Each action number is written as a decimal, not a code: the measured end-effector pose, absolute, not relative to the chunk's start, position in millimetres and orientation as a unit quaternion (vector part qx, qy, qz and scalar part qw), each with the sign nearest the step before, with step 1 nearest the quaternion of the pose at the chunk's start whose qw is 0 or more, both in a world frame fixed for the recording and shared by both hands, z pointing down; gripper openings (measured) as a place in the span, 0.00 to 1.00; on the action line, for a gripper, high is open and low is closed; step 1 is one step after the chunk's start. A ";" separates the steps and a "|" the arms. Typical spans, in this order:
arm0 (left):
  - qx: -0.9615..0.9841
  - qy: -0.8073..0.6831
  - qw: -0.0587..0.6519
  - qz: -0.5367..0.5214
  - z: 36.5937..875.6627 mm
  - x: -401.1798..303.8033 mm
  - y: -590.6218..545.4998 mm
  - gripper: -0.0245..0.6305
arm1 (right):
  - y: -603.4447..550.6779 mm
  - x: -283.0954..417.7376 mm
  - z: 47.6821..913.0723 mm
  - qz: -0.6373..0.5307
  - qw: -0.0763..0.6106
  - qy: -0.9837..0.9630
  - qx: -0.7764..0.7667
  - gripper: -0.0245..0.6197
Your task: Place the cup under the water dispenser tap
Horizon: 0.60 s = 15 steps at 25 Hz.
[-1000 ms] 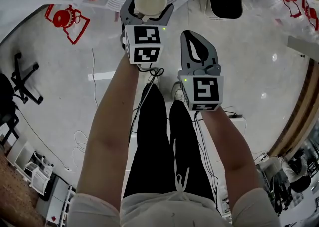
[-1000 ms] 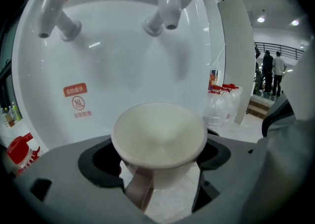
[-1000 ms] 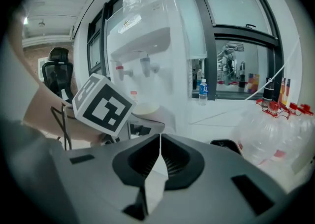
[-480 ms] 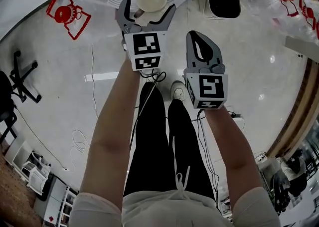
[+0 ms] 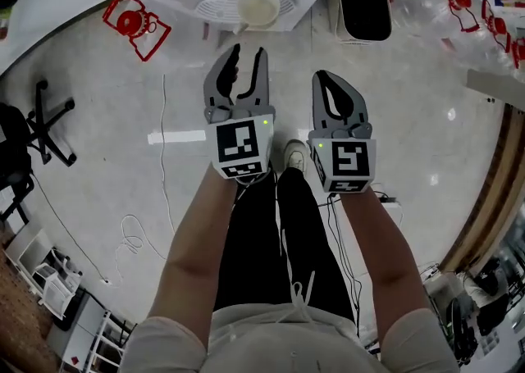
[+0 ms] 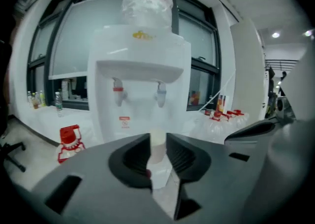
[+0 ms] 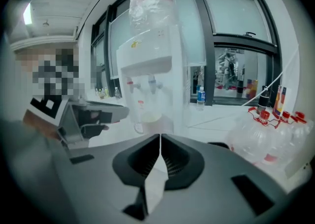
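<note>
The pale, round cup (image 5: 258, 8) is set on the white drip grille (image 5: 215, 9) of the white water dispenser (image 6: 140, 65), beneath its taps and well apart from both tools. The left tool (image 5: 248, 56) is released: its jaws have just been drawn closer, a narrow gap is left, and nothing is held. The right tool (image 5: 322, 80) is clenched on nothing.

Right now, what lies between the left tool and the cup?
Head view: only bare floor between the pale round cup and the left tool, whose empty jaws were just closing.
</note>
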State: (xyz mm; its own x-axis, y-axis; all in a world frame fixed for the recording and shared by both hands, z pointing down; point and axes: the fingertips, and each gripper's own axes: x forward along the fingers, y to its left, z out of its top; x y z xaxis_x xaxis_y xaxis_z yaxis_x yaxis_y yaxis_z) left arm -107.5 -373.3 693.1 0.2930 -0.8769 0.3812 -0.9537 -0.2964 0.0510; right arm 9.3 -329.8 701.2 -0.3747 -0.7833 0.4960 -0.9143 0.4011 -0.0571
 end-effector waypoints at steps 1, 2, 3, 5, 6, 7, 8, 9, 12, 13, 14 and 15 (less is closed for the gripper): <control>0.782 -0.591 0.141 0.139 685.7 -112.9 -365.4 0.14 | -327.4 11.6 692.6 0.163 0.195 -0.813 0.524 0.08; 0.775 -0.599 0.150 0.135 678.7 -116.4 -357.6 0.10 | -324.8 13.9 683.0 0.162 0.190 -0.813 0.526 0.08; 0.771 -0.602 0.162 0.130 671.6 -118.3 -349.7 0.10 | -321.7 16.5 672.7 0.162 0.184 -0.813 0.528 0.08; 0.765 -0.605 0.185 0.122 655.4 -120.2 -332.3 0.08 | -312.8 21.1 649.8 0.163 0.176 -0.814 0.530 0.08; 0.764 -0.604 0.191 0.121 645.1 -120.1 -323.3 0.07 | -307.3 22.4 636.7 0.163 0.172 -0.815 0.530 0.08; 0.766 -0.601 0.192 0.122 632.7 -118.8 -315.2 0.07 | -302.1 23.2 622.3 0.162 0.168 -0.816 0.529 0.08; 0.769 -0.598 0.189 0.123 617.8 -116.0 -309.1 0.07 | -298.3 24.4 606.7 0.160 0.164 -0.818 0.528 0.08; 0.775 -0.593 0.182 0.124 601.2 -112.0 -304.6 0.07 | -295.4 26.3 590.2 0.156 0.160 -0.819 0.528 0.08; 0.792 -0.576 0.165 0.121 550.5 -103.2 -284.3 0.07 | -281.2 29.7 541.4 0.139 0.155 -0.824 0.527 0.08; 0.796 -0.572 0.159 0.119 533.3 -103.1 -276.3 0.07 | -275.5 29.0 525.6 0.133 0.155 -0.826 0.526 0.08; 0.800 -0.569 0.152 0.115 514.7 -103.2 -271.0 0.07 | -272.2 28.4 509.2 0.125 0.153 -0.828 0.525 0.08; 0.804 -0.567 0.144 0.108 494.7 -102.8 -269.3 0.07 | -272.0 28.7 491.6 0.114 0.149 -0.831 0.524 0.08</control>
